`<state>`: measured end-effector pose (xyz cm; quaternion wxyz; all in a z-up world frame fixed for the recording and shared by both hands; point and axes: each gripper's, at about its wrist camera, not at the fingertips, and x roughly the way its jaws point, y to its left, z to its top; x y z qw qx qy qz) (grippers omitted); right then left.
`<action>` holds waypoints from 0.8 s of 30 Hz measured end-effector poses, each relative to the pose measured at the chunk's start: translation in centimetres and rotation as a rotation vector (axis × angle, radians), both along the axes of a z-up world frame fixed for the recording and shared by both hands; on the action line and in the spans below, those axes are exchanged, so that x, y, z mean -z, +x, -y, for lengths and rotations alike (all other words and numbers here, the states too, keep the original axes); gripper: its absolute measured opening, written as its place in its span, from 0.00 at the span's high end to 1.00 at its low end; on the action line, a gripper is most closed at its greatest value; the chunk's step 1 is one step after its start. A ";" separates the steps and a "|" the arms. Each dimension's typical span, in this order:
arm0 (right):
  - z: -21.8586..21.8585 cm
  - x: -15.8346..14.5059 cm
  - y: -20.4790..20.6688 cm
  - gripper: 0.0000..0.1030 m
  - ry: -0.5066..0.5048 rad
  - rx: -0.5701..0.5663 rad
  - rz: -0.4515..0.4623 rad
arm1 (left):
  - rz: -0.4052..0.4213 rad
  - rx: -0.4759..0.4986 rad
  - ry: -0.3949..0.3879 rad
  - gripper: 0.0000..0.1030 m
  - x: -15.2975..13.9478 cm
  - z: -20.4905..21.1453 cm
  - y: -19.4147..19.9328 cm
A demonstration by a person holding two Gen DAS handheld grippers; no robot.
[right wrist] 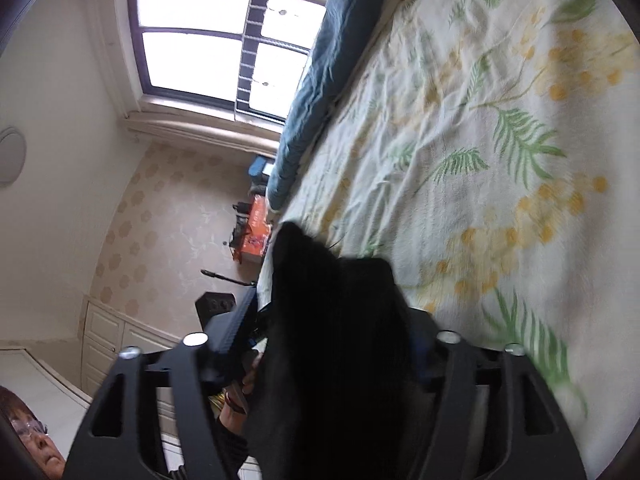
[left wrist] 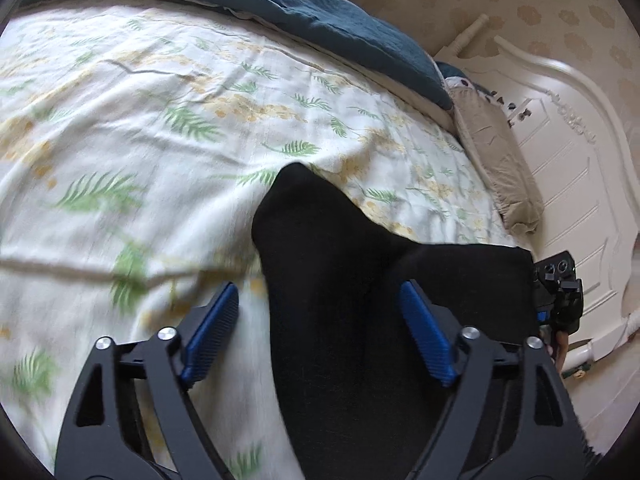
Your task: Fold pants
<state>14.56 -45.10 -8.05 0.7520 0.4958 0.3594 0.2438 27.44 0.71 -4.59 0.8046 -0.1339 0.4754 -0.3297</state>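
Note:
The black pants (left wrist: 340,280) lie on the floral bedsheet (left wrist: 140,120), running from the middle of the left wrist view down to its bottom edge. My left gripper (left wrist: 320,328) is open, its blue pads (left wrist: 212,332) apart on either side of the pants' left edge, above the cloth. The right gripper (left wrist: 560,296) shows at the pants' far right edge. In the right wrist view the pants (right wrist: 332,340) fill the space between the fingers of my right gripper (right wrist: 332,320). The pads are hidden by the cloth, so its grip is unclear.
A dark teal duvet (left wrist: 280,12) lies bunched along the bed's far side. A beige pillow (left wrist: 496,160) rests by the white headboard (left wrist: 568,152). In the right wrist view a window (right wrist: 224,44) and an orange box (right wrist: 256,232) lie beyond the bed.

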 end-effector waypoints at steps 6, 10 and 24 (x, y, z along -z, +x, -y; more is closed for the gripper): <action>0.1 -1.3 -6.6 0.25 -0.072 0.041 -0.016 | -0.073 -0.029 -0.116 0.13 0.0 -3.6 -5.0; -0.1 -1.2 -10.5 0.23 -0.043 0.074 -0.026 | -0.123 -0.058 -0.177 0.13 0.3 -5.3 -9.4; -2.4 -1.2 -12.7 0.15 -0.035 0.181 -0.062 | -0.206 -0.087 -0.312 0.12 1.6 -3.7 -14.6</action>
